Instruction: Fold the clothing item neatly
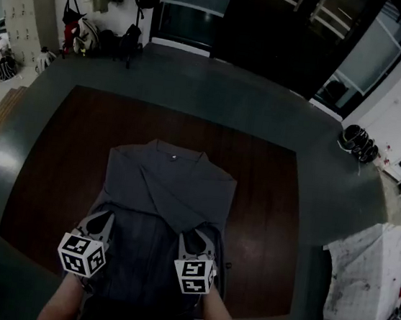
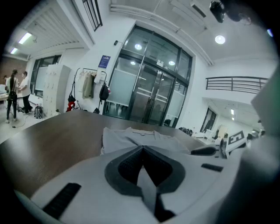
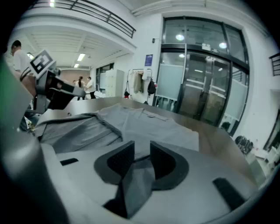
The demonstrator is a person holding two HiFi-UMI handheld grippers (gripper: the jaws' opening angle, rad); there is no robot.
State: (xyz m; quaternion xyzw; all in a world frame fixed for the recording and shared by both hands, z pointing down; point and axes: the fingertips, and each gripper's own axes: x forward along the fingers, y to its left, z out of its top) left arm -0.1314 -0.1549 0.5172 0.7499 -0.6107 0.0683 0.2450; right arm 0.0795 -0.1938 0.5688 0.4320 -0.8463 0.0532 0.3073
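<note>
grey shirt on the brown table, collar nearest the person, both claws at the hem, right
No: the head view shows the collar at the far end of the grey shirt, away from the person. The rest holds: brown table, left claw and right claw at the near hem.

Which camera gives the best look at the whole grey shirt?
Head view: it looks down on the shirt, showing nearly its full outline on the table. The left gripper view gives only a low, flattened glimpse of the collar end; the right gripper view shows one slanted side.
</note>
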